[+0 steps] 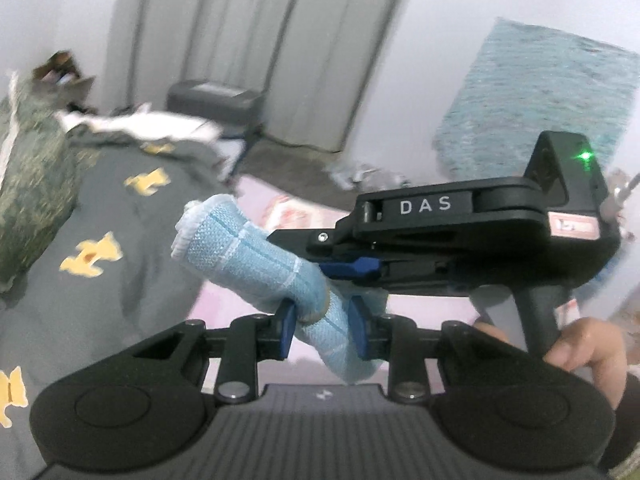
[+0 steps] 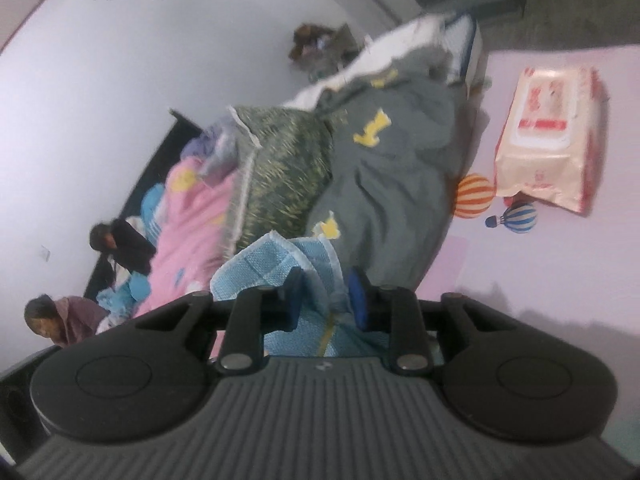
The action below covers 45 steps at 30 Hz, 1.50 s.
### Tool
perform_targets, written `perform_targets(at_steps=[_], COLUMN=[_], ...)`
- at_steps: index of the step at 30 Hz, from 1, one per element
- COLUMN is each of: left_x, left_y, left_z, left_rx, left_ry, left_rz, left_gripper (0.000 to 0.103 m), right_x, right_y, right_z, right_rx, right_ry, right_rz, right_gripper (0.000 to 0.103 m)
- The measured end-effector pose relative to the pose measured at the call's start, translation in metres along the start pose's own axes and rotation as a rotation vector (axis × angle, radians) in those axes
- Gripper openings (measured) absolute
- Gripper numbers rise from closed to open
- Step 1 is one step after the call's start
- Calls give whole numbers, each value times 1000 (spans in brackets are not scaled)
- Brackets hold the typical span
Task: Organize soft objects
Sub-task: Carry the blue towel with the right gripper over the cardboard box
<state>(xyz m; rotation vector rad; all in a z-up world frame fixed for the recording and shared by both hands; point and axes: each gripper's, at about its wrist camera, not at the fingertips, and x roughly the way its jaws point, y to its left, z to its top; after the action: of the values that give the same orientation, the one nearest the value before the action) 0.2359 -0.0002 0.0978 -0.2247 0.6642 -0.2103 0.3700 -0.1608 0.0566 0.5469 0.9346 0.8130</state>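
Light blue cloth [image 1: 256,256], rolled/bunched, is held in mid-air above the bed, clamped by both tools. Left tool [image 1: 323,330] is closed on the cloth's near end, blue pads [image 1: 286,330] pressed into the fabric on both sides. Right tool [image 1: 352,267], seen side-on from the left wrist view with "DAS" printed on its body, is closed on the same cloth from the right; a hand [image 1: 588,354] is seen gripping its handle. In the right wrist view the cloth [image 2: 276,268] is bunched between the right tool's [image 2: 326,300] pads, spilling out to the left. Grey duvet [image 1: 100,216] with yellow patches is spread over the bed at left, green patterned pillow [image 1: 28,184] at far left. Wipes pack [image 2: 548,140] lies on the pink sheet at right. Teal rug [image 1: 544,96] visible on the floor, far right.
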Motion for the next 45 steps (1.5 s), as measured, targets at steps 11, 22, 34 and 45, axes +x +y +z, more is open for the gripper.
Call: perform_targets(at_steps=[11, 22, 34, 45], left_x=[-40, -5, 74, 116], left_y=[-109, -234, -333, -337], left_z=[-31, -76, -134, -166], left_rx=[153, 296, 350, 385], left_ry=[15, 224, 450, 506], left_rz=[-220, -485, -673, -510], left_gripper=[29, 29, 30, 60], right_x=[-164, -320, -421, -416], right_y=[0, -55, -128, -169], right_z=[-61, -150, -208, -225], right_rx=[73, 247, 402, 402], right_ry=[-187, -336, -417, -378], right_rz=[-61, -289, -586, -751], right_gripper=[22, 20, 15, 17])
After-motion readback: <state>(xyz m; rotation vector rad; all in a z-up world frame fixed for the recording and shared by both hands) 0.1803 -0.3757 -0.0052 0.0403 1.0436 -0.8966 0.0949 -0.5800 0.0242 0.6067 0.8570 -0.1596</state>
